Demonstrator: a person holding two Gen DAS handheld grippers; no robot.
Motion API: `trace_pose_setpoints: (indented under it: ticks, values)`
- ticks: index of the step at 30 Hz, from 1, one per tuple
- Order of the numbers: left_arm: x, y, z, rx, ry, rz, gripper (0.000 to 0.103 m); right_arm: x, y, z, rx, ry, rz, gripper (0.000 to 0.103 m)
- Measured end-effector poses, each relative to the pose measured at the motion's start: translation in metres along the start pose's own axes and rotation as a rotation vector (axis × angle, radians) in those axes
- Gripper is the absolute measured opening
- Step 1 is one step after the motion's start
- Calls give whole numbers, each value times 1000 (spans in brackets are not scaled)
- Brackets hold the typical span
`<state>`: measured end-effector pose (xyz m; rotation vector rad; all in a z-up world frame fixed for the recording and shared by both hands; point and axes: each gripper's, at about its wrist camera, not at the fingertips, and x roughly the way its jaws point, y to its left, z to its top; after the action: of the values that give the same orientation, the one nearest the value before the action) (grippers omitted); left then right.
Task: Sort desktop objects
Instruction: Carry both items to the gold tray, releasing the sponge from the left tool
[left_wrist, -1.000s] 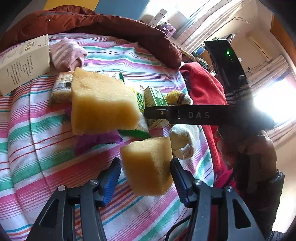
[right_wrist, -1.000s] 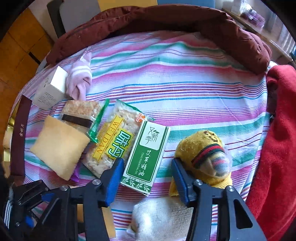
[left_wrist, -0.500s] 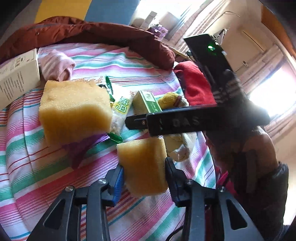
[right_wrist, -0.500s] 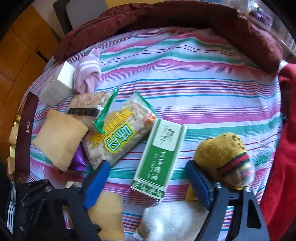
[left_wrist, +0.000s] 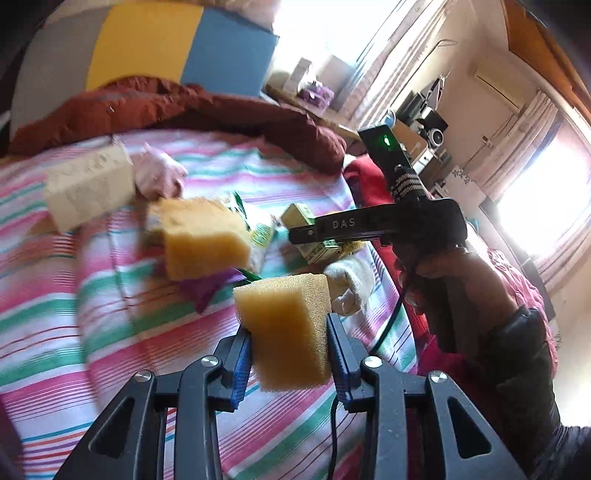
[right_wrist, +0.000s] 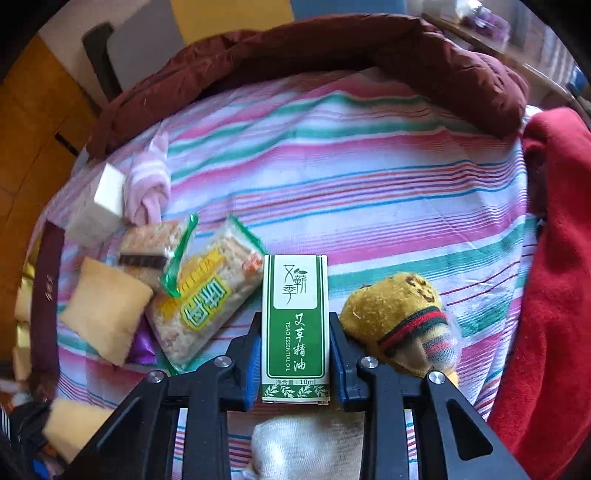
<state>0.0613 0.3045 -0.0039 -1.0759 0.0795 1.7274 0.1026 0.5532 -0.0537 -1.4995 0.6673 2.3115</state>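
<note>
Sponge block (left_wrist: 286, 328), low centre of left view, clamped by left gripper (left_wrist: 290, 360), soft and light so best pinched mid-body; green essential-oil box (right_wrist: 294, 326), low centre of right view, clamped by right gripper (right_wrist: 293, 363), stiff but crushable.

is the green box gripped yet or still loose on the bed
Gripped. The right gripper has just closed on the green box, with both blue pads pressed flat against its sides.
</note>
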Motion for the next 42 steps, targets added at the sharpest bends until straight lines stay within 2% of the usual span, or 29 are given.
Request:
trace_pose_setpoints:
  ticks: [3, 5, 7, 10, 18, 26, 30, 33, 37, 40, 42]
  values:
    - [-20, 4, -1, 6, -40, 33, 37, -15, -1, 2, 14, -78, -1, 31]
    - [-34, 10, -1, -4, -70, 52, 37, -27, 5, 6, 10, -152, 31, 31]
    - [-49, 20, 0, -31, -97, 68, 37, -42, 13, 6, -3, -222, 86, 31]
    - [-69, 38, 2, -71, -137, 99, 37, -53, 36, 4, -29, -256, 192, 31]
    - [-123, 95, -12, -189, -220, 238, 37, -56, 137, -11, -174, -210, 360, 33]
    - [-173, 156, -37, -310, -298, 382, 37, -34, 257, -17, -320, -160, 464, 33]
    - [-198, 191, -52, -393, -331, 442, 37, -20, 313, -24, -402, -148, 469, 31]
    - [-216, 207, -64, -428, -362, 481, 37, -13, 332, -24, -415, -142, 448, 31]
    - [-227, 219, -75, -465, -379, 498, 37, 2, 344, -25, -468, -156, 280, 32]
    - [-230, 223, -79, -472, -379, 500, 37, 19, 343, -27, -542, -113, 206, 36]
    - [-230, 223, -83, -464, -373, 513, 37, 31, 340, -28, -603, -68, 179, 49]
